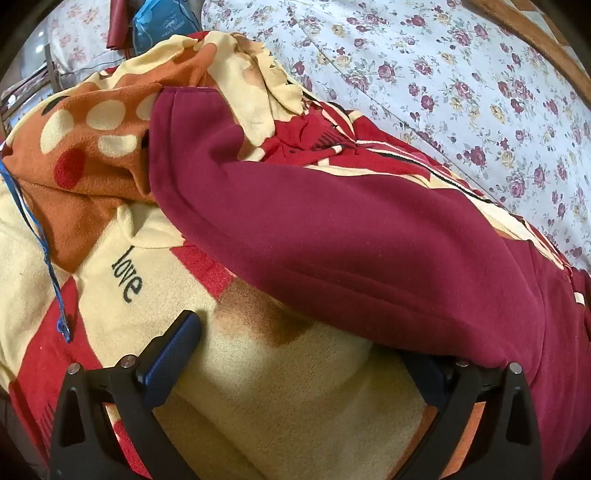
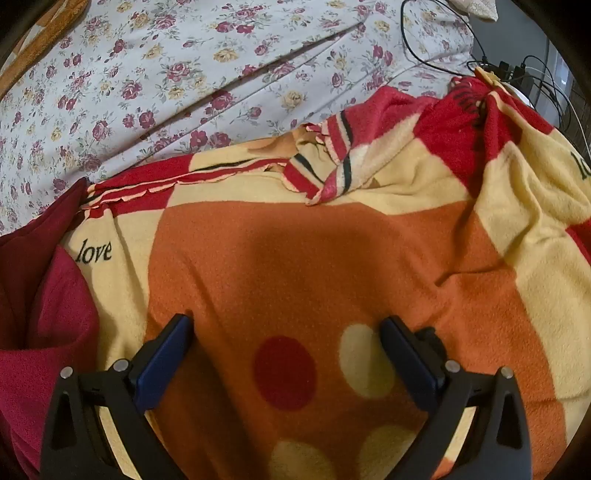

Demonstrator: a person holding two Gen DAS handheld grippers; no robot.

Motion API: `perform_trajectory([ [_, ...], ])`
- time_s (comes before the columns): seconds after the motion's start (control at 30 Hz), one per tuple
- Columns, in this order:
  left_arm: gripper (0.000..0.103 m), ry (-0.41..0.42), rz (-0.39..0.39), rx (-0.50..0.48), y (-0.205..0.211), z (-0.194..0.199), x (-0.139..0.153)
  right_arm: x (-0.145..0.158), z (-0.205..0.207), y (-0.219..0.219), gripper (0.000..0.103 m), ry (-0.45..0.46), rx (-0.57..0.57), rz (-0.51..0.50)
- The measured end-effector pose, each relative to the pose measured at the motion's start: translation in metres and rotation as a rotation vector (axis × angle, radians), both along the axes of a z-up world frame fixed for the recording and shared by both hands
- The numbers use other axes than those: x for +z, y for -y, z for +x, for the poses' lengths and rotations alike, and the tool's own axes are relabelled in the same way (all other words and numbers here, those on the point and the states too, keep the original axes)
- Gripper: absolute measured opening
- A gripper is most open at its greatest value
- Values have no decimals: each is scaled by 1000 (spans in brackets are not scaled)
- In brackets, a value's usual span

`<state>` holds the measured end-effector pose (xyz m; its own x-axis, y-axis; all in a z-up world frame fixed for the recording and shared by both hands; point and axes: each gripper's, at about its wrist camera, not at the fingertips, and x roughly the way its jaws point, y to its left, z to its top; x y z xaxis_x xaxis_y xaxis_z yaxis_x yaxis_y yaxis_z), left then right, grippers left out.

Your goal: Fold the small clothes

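A maroon fleece garment (image 1: 351, 236) lies spread on a red, cream and orange blanket (image 1: 110, 295) printed with "love". My left gripper (image 1: 295, 343) is open just above the blanket; its right fingertip is hidden under the garment's near hem, its left fingertip (image 1: 181, 336) shows over cream fabric. In the right wrist view the garment (image 2: 48, 314) lies at the left edge. My right gripper (image 2: 288, 339) is open and empty over the blanket's orange spotted patch (image 2: 295, 277), to the right of the garment.
A floral bedsheet (image 1: 461, 74) (image 2: 184, 74) lies beyond the blanket. A blue strap (image 1: 40, 240) hangs at the left. A blue bag (image 1: 162, 26) sits at the far left corner. Black cables (image 2: 498, 62) run at the far right.
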<state>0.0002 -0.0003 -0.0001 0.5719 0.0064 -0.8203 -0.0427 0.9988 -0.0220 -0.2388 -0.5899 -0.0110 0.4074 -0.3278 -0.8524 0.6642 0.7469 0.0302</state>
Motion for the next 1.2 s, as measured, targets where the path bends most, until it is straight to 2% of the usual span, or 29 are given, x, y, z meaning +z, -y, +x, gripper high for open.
perform_trajectory([
  [0.27,96,-1,-8,1,-1,2,1,0,0,0,103,1,0,0],
  [0.4,96,-58,-7,-13,2,-5,6,0,0,0,103,-1,0,-1],
  [0.5,96,-58,-3,-24,3,-11,7,0,0,0,103,1,0,0],
  [0.53,95,-60,-9,-25,2,-14,9,0,0,0,103,-1,0,-1],
  [0.6,86,-54,-25,-33,3,-23,14,0,2,1,103,-19,5,5],
  [0.7,82,-13,-23,-55,8,-38,22,8,1,-7,103,-42,20,41],
  [0.77,82,27,-28,-76,11,-47,29,22,-9,-22,103,-51,28,67],
  [0.9,82,97,-60,-110,18,-60,44,50,-32,-56,103,27,13,151],
  [0.97,82,99,-82,-134,22,-60,47,64,-38,-81,103,64,44,167],
  [1.07,82,100,-95,-155,28,-65,48,81,-35,-114,103,103,102,146],
  [1.2,82,104,-62,-185,35,-67,49,91,-11,-156,103,134,200,169],
])
